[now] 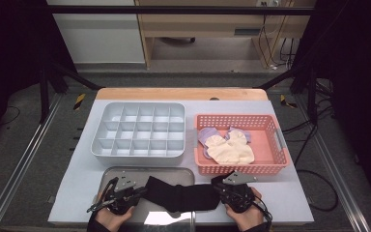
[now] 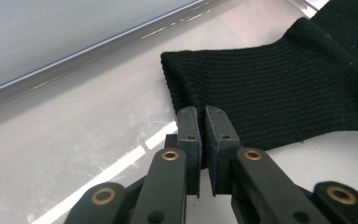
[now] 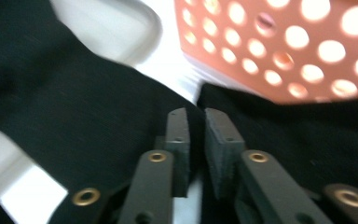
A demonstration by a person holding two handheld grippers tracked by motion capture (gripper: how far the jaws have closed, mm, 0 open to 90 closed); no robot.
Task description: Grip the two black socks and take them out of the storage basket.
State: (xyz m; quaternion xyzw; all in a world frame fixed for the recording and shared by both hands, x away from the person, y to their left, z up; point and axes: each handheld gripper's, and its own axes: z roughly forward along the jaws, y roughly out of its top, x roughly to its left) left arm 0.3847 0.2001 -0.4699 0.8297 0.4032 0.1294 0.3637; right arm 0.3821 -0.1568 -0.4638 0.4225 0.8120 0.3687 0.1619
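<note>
I count one black sock (image 1: 181, 195), one metal tray (image 1: 125, 173), one grey divided organizer (image 1: 140, 130) and one pink basket (image 1: 241, 145). Two hand-held grippers are in my hands, left (image 1: 136, 192) and right (image 1: 217, 186). The basket holds a few pale socks (image 1: 229, 147), number unclear.

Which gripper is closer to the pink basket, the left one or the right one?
The right. The right gripper is just below the pink basket, near its front wall, shut on the black sock. The left gripper holds the sock's other end over the metal tray.

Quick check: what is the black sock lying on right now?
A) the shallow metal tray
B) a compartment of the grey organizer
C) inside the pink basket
A: the black sock stretches across the metal tray, pinched at each end by the left tool and right tool.
</note>
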